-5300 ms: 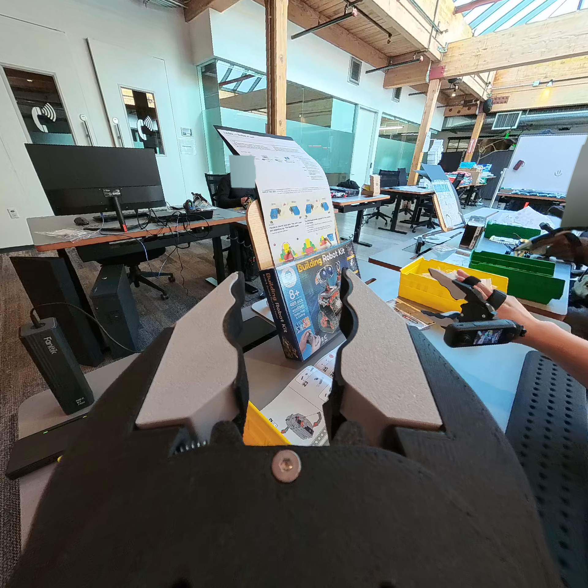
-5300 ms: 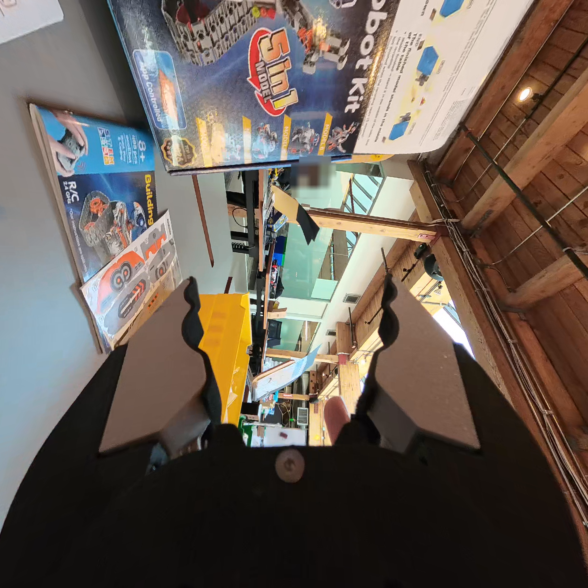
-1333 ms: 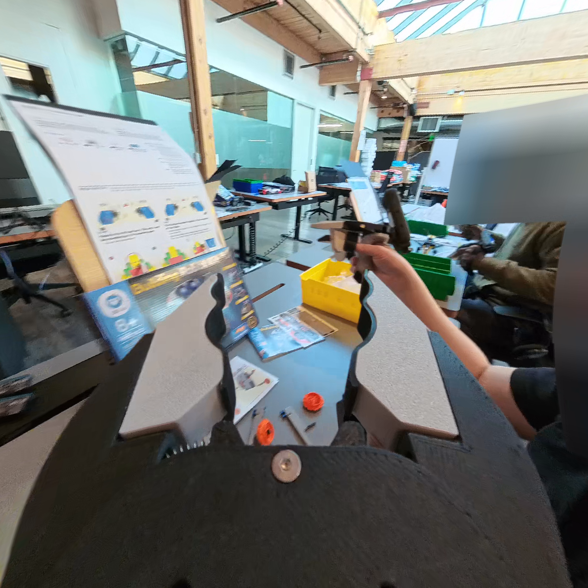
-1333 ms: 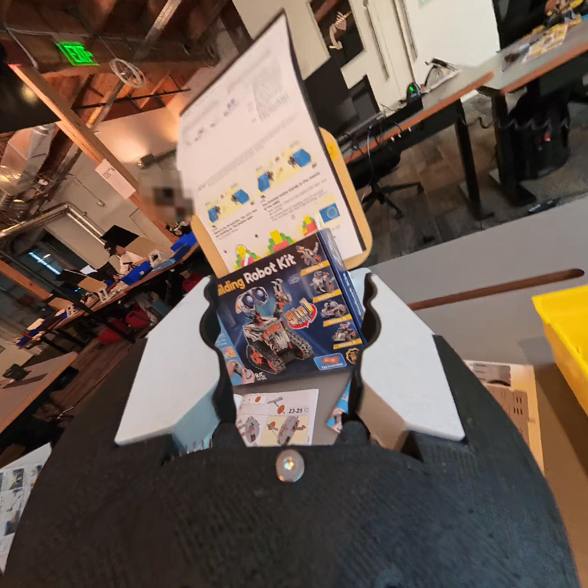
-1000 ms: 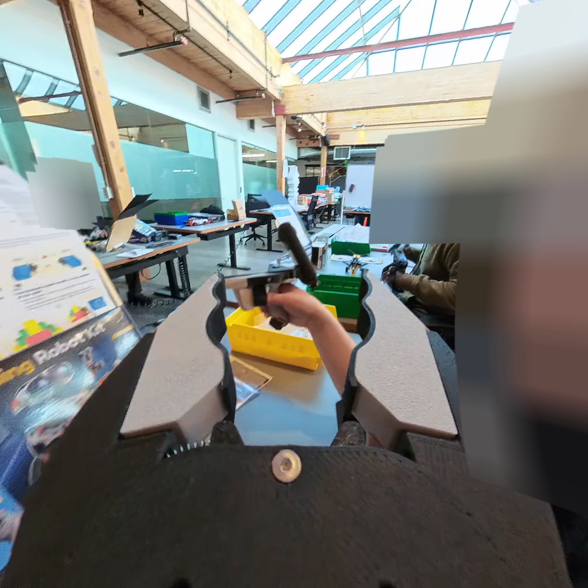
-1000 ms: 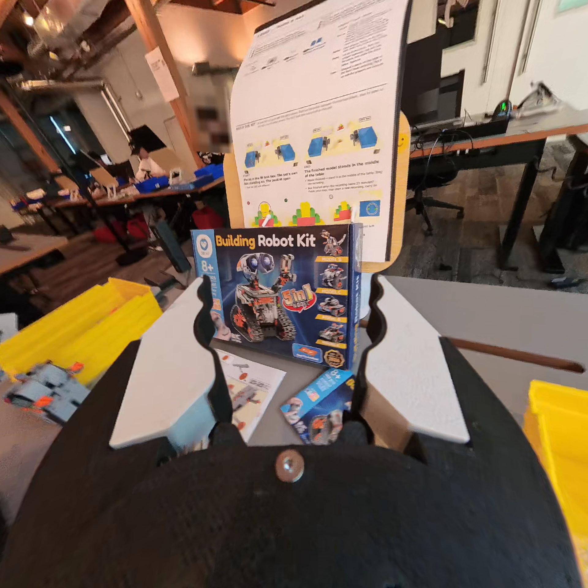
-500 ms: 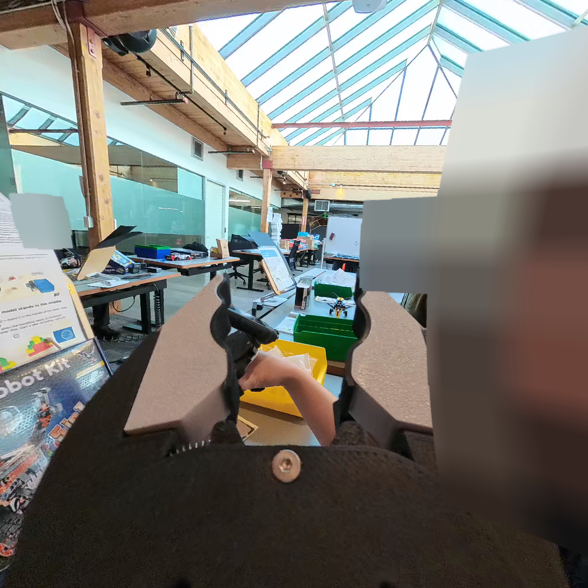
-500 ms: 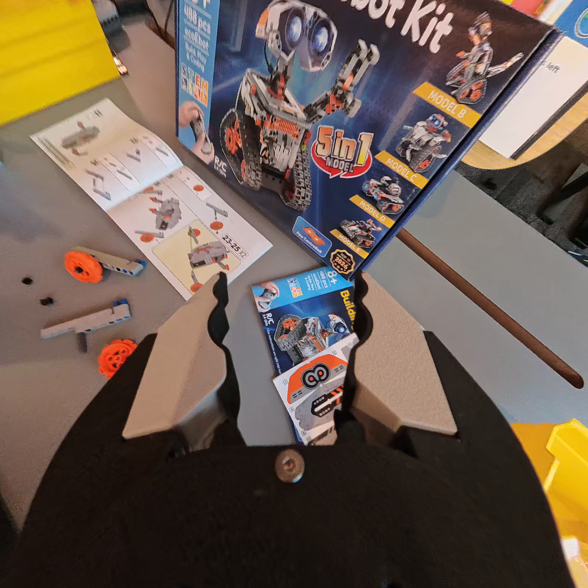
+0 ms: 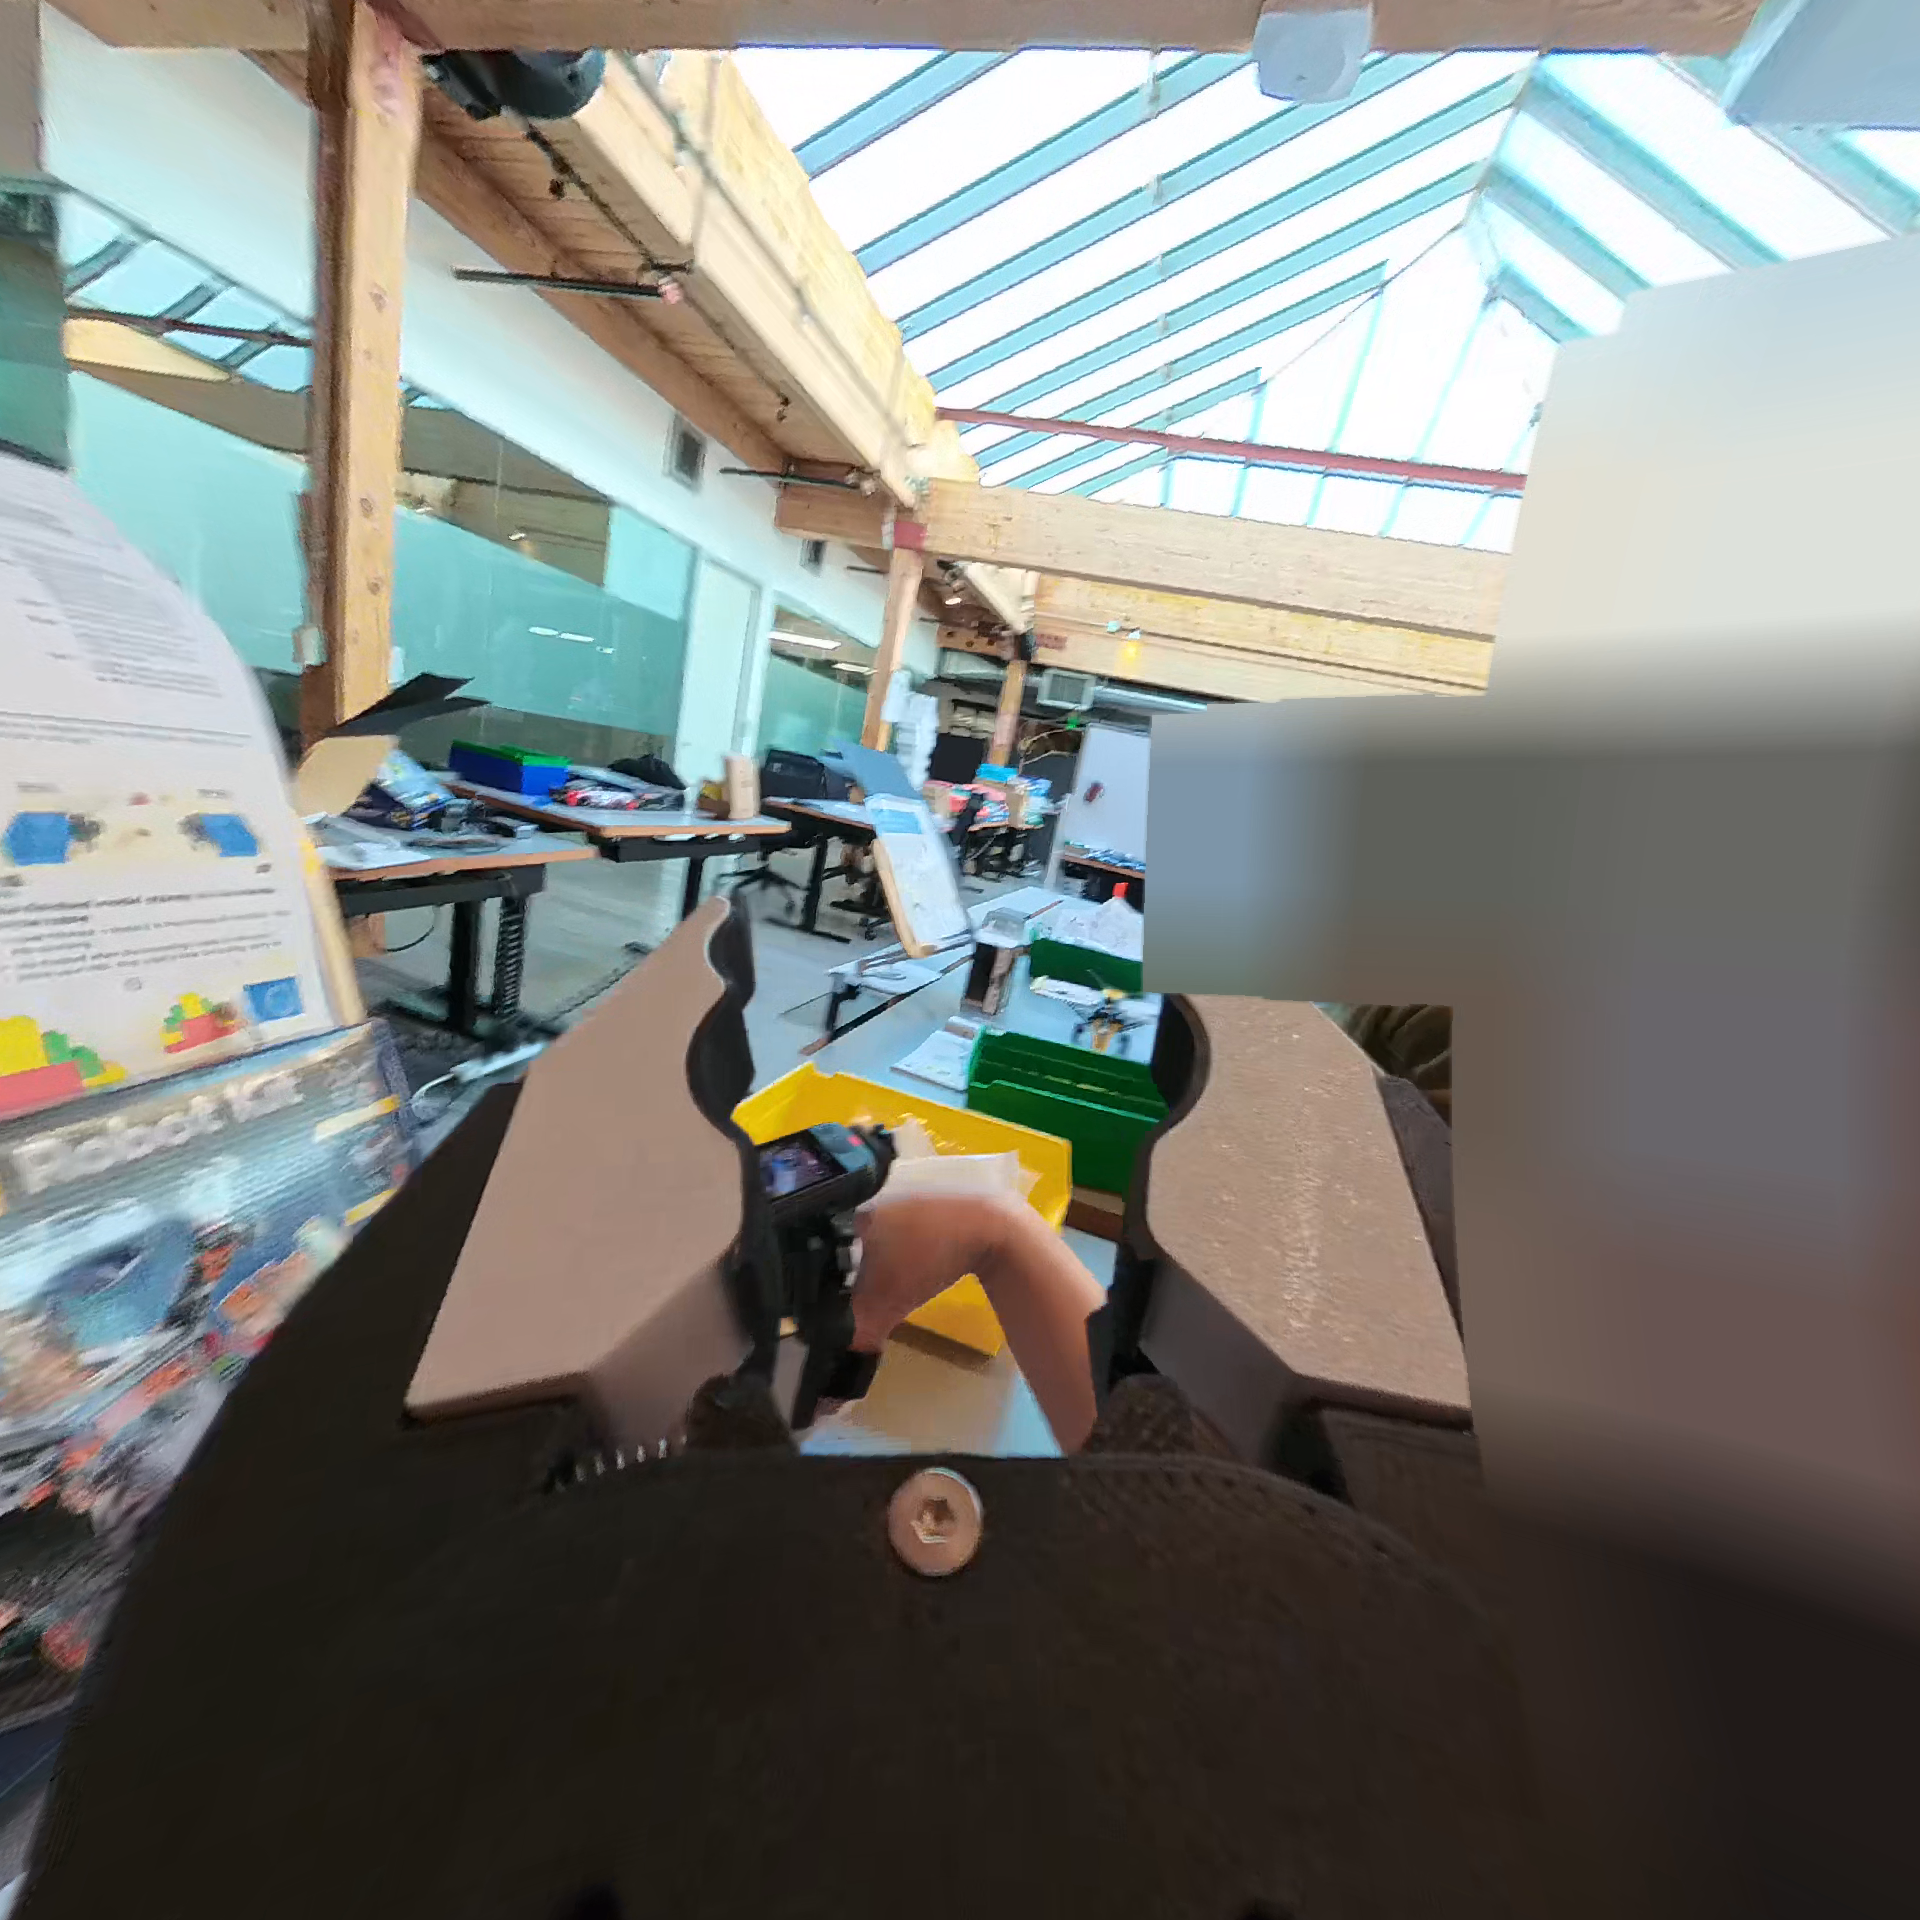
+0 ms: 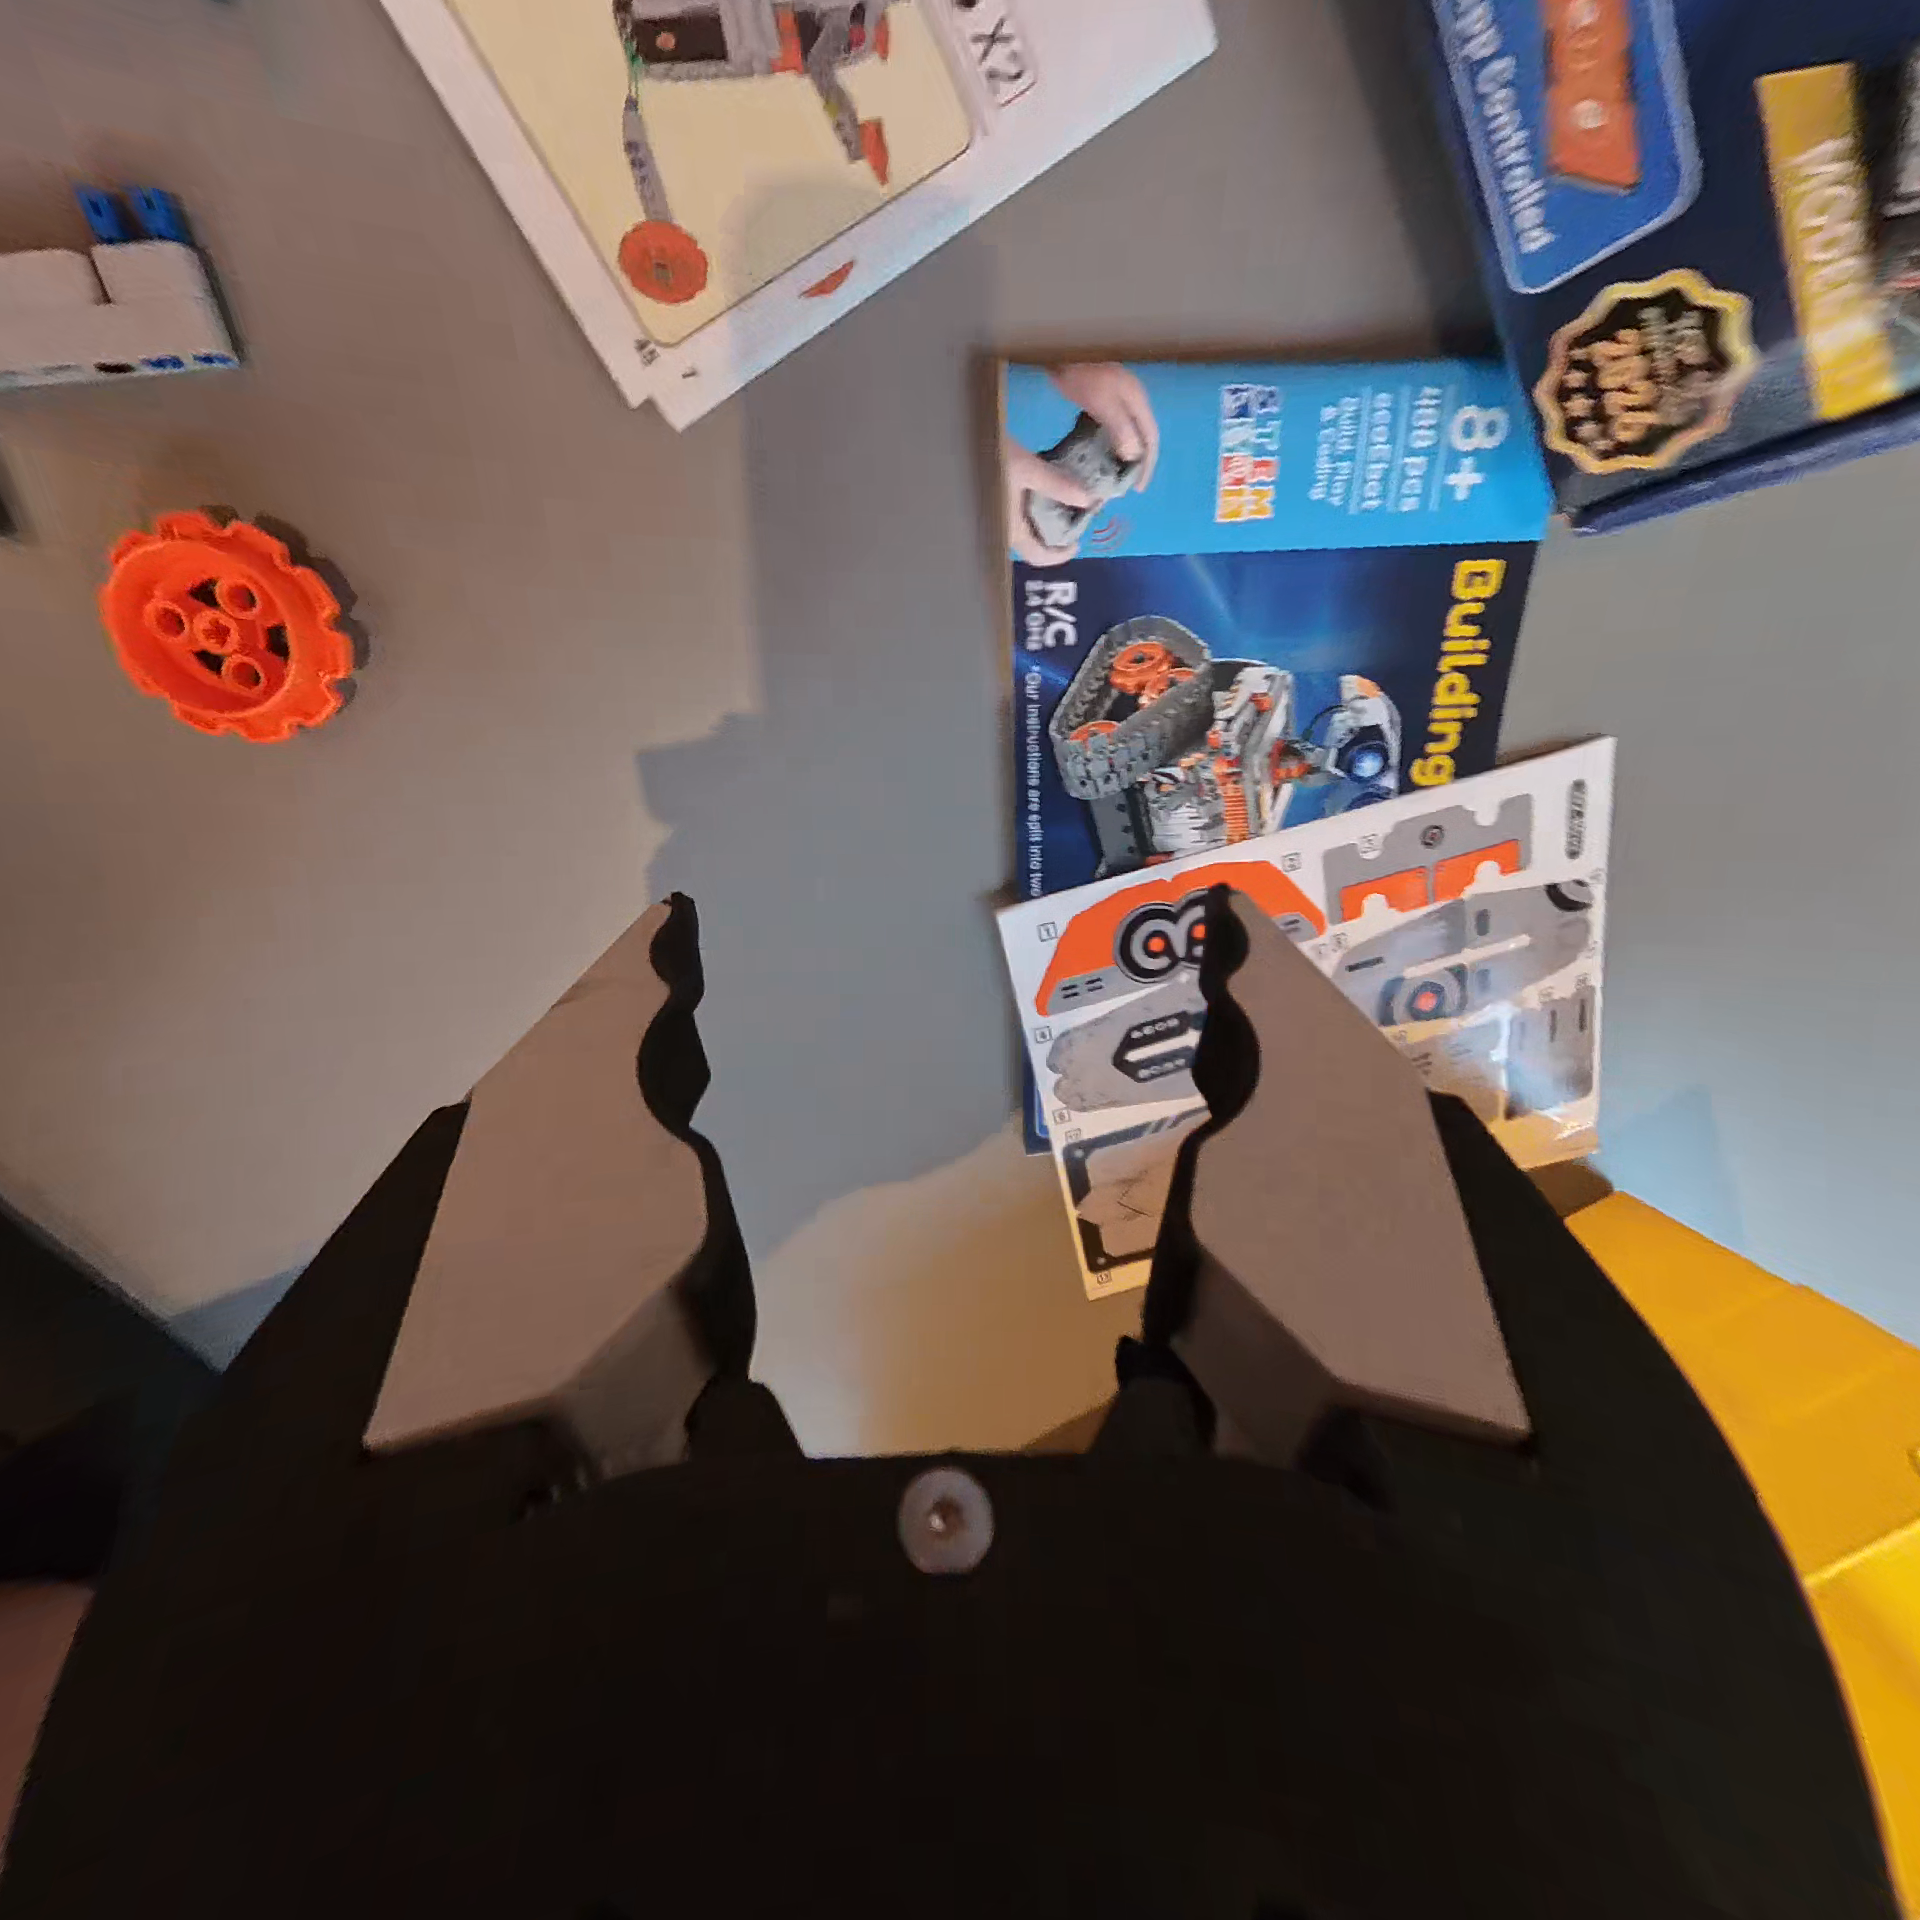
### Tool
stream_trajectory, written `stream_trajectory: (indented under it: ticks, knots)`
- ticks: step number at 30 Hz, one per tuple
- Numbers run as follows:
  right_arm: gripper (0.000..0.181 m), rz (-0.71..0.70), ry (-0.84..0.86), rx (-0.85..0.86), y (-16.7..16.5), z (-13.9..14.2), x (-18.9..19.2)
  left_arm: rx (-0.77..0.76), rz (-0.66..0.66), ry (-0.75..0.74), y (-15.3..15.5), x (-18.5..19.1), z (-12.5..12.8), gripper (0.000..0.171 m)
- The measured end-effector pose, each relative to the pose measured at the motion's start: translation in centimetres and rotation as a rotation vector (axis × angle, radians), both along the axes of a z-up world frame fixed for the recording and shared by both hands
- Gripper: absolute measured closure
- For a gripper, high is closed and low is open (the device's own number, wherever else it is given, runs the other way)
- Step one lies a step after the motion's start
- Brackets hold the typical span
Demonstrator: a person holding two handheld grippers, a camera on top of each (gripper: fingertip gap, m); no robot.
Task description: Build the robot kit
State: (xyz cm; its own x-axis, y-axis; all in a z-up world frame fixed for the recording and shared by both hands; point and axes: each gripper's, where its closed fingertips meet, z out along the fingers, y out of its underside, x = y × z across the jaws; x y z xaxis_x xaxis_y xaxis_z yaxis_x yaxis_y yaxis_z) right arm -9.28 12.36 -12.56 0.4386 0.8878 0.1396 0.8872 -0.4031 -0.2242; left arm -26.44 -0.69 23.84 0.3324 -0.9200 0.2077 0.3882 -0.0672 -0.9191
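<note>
Grippers were both unloaded at this moment, and you held each with its jaws spread apart. Your right gripper (image 10: 951, 914) pointed straight down at the grey tabletop (image 10: 499, 935), hovering above it with nothing between its fingers. Its right finger overlapped, in the right wrist view, a sticker sheet (image 10: 1455, 935) printed with orange and grey shapes; whether it touched that sheet could not be told. The sheet lay partly on top of a blue booklet (image 10: 1268, 582) showing a tracked toy robot and bearing printed lettering. A dark blue kit box (image 10: 1683, 239) stood just beyond the booklet, and an open instruction leaflet (image 10: 790, 156) lay to its left. An orange toothed wheel (image 10: 223, 627) rested well apart at the left, near a grey and blue brick piece (image 10: 114, 286). A yellow bin (image 10: 1766, 1403) sat at the lower right corner. Your left gripper (image 9: 951, 987) was raised and aimed across the room, released and empty. Between its fingers, farther off, your right hand (image 9: 935, 1236) gripped the other tool's handle over a yellow tray (image 9: 997, 1143), with a green bin (image 9: 1060, 1081) behind it. The same kit box (image 9: 177, 1226) appeared blurred at the left, below a printed instruction sheet (image 9: 125, 810).
</note>
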Motion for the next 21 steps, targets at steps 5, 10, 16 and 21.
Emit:
stream_trajectory:
  ticks: [5,10,16,21]
  knots:
    - [0.086,0.062,-0.043,-0.04,-0.8,-1.3,-1.1,-0.052,0.37,0.356,8.0,-3.5,-5.8,0.081]
    - [0.096,0.113,-0.057,0.022,0.0,-1.1,-1.9,-0.044,0.492,0.373,12.6,-6.8,-7.5,0.09]
    - [0.097,0.151,0.018,0.195,1.7,1.9,-3.1,-0.01,0.564,0.55,13.6,-8.0,-9.4,0.098]
    - [0.111,0.274,0.158,0.346,1.1,5.8,-6.0,-0.092,0.595,0.649,12.2,-9.2,-10.5,0.102]
